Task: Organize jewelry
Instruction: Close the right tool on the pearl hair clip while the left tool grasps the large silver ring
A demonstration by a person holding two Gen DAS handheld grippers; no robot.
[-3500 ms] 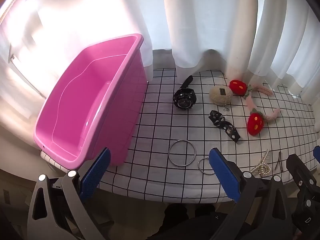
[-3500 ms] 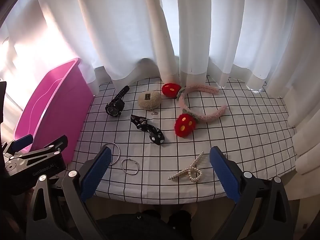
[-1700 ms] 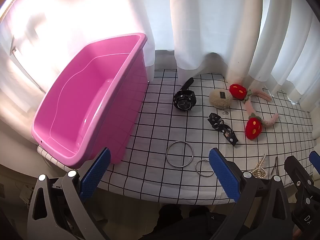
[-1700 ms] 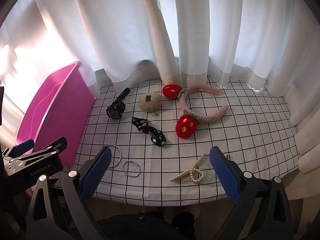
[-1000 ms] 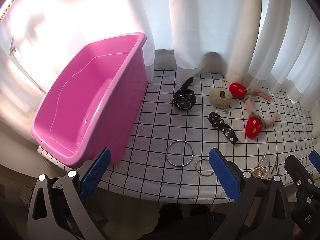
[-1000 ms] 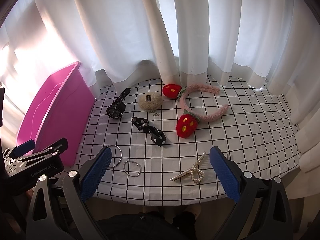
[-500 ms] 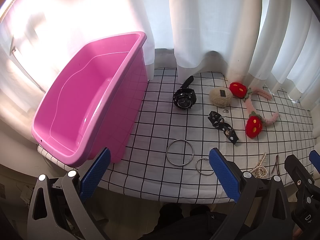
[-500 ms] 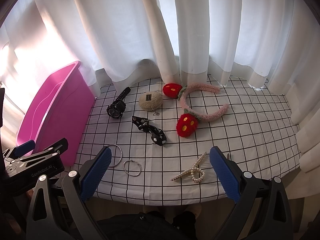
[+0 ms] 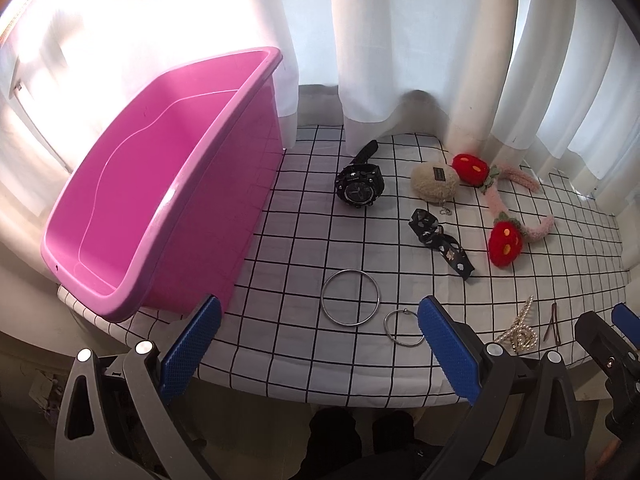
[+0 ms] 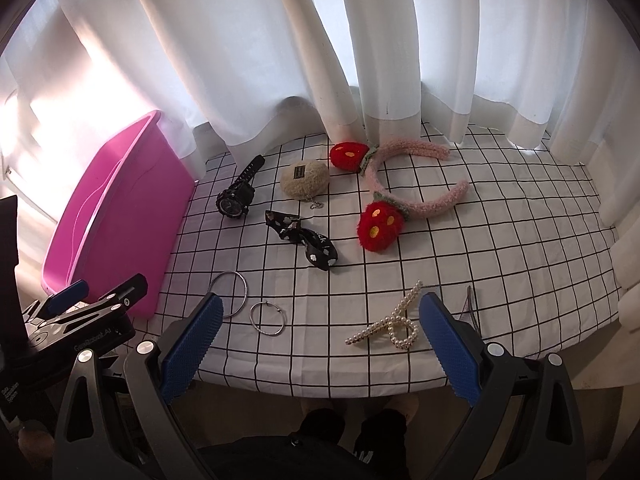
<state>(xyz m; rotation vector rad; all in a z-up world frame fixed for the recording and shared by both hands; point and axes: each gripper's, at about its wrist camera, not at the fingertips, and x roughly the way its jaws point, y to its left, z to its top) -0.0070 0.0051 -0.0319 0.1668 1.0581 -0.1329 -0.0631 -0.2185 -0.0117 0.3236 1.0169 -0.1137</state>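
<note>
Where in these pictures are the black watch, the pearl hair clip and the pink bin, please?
black watch [image 9: 359, 191], left wrist view, on its round dial.
pearl hair clip [image 10: 386, 322], right wrist view, on its beaded middle.
pink bin [image 9: 224, 184], left wrist view, on its outer side wall.

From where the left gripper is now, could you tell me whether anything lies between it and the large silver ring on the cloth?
Nothing visible does. The left gripper hangs open at the table's near edge, and the large silver ring lies just ahead on bare checked cloth. The smaller ring sits to its right, apart from it.
</note>
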